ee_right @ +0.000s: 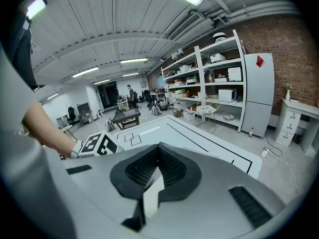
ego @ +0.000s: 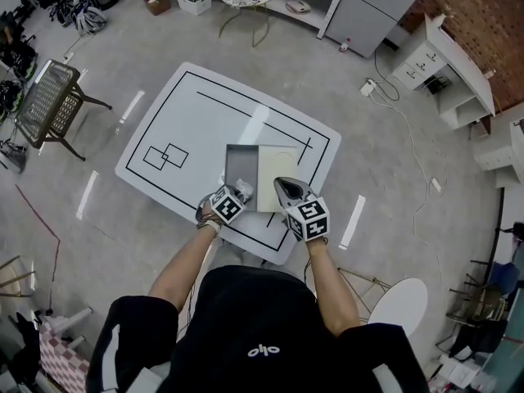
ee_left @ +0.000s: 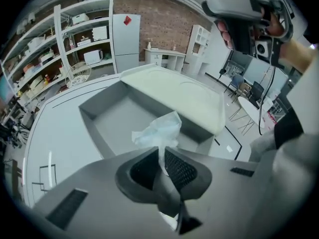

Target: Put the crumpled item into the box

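A crumpled white tissue (ee_left: 158,130) sticks out from between the jaws of my left gripper (ee_left: 160,152), which is shut on it. It hangs just above the near rim of the open grey box (ee_left: 112,117), whose cream lid (ee_left: 175,90) lies flat beside it. In the head view the left gripper (ego: 241,195) is at the box's (ego: 239,169) near edge with the tissue (ego: 244,190) at its tip. My right gripper (ego: 280,182) hovers over the lid's (ego: 277,164) near edge. Its jaws (ee_right: 158,152) are shut with nothing in them.
The box sits on a white table (ego: 196,121) marked with black lines. A wicker chair (ego: 49,101) stands to the left and a round white stool (ego: 399,305) to the near right. Shelves (ee_left: 75,39) and a fridge (ee_left: 125,40) line the far wall.
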`<state>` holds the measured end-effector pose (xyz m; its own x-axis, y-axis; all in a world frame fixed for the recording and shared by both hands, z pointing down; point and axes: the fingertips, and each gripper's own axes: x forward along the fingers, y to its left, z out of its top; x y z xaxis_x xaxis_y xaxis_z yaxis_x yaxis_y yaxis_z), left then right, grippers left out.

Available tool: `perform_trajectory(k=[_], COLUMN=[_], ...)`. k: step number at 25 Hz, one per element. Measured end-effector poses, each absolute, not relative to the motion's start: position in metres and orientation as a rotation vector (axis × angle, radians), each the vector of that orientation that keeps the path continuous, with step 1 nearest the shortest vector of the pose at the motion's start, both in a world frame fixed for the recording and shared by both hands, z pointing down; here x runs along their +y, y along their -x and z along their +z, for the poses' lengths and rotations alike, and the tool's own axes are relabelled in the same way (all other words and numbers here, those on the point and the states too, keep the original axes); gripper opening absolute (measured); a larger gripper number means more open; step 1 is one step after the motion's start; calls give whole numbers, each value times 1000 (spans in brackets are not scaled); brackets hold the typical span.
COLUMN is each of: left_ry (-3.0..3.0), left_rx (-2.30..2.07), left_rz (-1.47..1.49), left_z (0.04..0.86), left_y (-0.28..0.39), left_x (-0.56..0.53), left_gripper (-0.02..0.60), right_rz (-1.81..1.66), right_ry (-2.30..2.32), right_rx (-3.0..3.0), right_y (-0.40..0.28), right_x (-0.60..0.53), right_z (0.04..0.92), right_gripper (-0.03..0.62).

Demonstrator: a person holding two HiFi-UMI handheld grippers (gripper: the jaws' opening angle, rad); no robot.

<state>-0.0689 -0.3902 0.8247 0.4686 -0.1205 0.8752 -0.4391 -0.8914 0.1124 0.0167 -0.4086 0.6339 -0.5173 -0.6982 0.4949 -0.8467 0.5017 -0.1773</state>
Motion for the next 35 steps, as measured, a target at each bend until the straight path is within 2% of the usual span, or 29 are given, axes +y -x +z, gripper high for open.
perform_trajectory(k=[6, 12, 18, 22, 29, 35], left_ry=[-2384, -2392, -2400, -2411, -2455, -2549], left_rx=[-476, -511, -688, -849, -1131, -1281], left_rz=[1405, 1401, 1287, 1122, 858, 642], left_z=[828, 819, 785, 739, 659, 582], left_y=[69, 71, 79, 82, 91, 88], left_x=[-390, -391, -396, -395, -381, -348], left_gripper=[57, 120, 124, 112, 13, 8], right_rz=[579, 570, 536, 509, 465, 416], right_ry=[-1308, -1313, -1309, -1292, -1245, -1182], right_rx=[-2394, -2423, -2473, -2512, -2571, -2635], right_y=[-25, -35, -50, -62, -84, -87], right_x=[-409, -405, -394, -383, -361, -343], right_z=[635, 627, 611, 601, 590, 572], right_gripper=[9, 9, 9, 9, 9, 9])
